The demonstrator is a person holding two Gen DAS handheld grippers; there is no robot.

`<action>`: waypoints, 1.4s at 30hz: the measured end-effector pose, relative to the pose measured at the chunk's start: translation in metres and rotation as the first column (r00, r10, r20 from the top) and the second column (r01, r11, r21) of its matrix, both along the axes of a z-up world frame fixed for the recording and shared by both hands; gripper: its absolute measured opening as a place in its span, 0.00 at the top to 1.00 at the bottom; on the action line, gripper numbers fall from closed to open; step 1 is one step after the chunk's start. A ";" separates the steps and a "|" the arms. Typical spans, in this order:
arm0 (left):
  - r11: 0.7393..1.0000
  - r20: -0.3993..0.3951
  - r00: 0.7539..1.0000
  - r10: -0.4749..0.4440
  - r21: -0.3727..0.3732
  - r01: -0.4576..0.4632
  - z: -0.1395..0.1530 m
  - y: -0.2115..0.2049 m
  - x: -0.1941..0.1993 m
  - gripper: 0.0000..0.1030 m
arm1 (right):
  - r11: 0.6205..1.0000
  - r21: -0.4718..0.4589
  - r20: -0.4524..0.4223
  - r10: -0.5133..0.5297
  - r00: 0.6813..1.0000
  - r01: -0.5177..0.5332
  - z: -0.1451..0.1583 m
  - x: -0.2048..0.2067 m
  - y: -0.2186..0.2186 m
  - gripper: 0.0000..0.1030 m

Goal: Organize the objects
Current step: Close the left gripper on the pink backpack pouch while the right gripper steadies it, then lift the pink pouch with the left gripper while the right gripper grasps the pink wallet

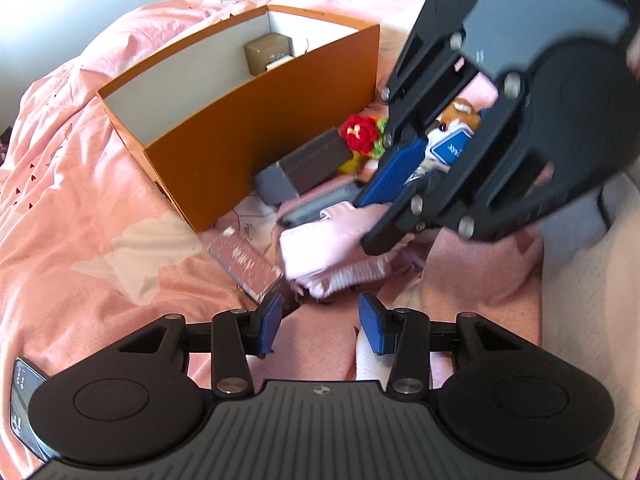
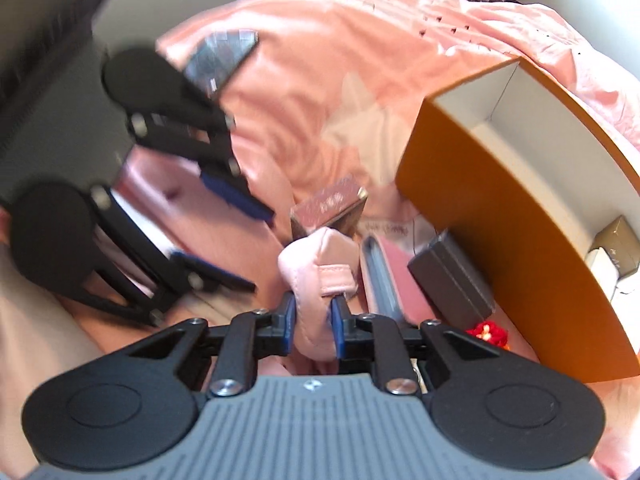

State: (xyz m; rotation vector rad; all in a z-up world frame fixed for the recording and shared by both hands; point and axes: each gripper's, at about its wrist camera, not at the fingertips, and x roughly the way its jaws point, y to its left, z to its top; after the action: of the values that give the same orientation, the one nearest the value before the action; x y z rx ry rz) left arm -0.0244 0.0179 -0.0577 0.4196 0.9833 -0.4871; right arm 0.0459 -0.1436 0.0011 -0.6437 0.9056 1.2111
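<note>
**Sorting barely begun: one small box in, pile still out**

Orange box (image 1: 256, 120) holds only a small tan box (image 1: 267, 53); beside its front wall lie grey case (image 1: 298, 170), red flower (image 1: 360, 133), glitter case (image 1: 250, 268). Right gripper (image 2: 314, 322) clenched on pink pouch (image 2: 320, 256), just off that wall; left gripper (image 1: 318, 326) released, empty. Blue card's print unreadable.

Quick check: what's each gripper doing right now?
Left gripper: open, nothing between its pads.
Right gripper: shut on the pink fabric item.
</note>
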 end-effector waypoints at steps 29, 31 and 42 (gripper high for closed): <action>0.997 -0.069 0.997 -0.043 0.054 0.046 -0.036 -0.022 0.053 0.61 | 0.985 0.015 -0.008 -0.172 0.985 0.172 -0.013 0.056 -0.011 0.84; 0.998 -0.058 0.998 -0.027 0.052 0.030 -0.034 -0.019 0.050 0.70 | 0.982 0.026 -0.014 -0.184 0.983 0.185 -0.011 0.055 -0.015 0.77; 0.977 -0.020 0.978 0.206 -0.054 -0.207 -0.002 0.002 0.043 0.79 | 0.952 0.097 -0.103 -0.281 0.954 0.291 0.017 0.059 -0.044 0.65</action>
State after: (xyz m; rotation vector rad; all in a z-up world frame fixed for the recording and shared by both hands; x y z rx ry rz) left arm 0.0183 0.0195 -0.0595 0.2601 1.0122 -0.3294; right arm 0.1045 -0.1877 0.0181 -0.3562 0.9622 1.0253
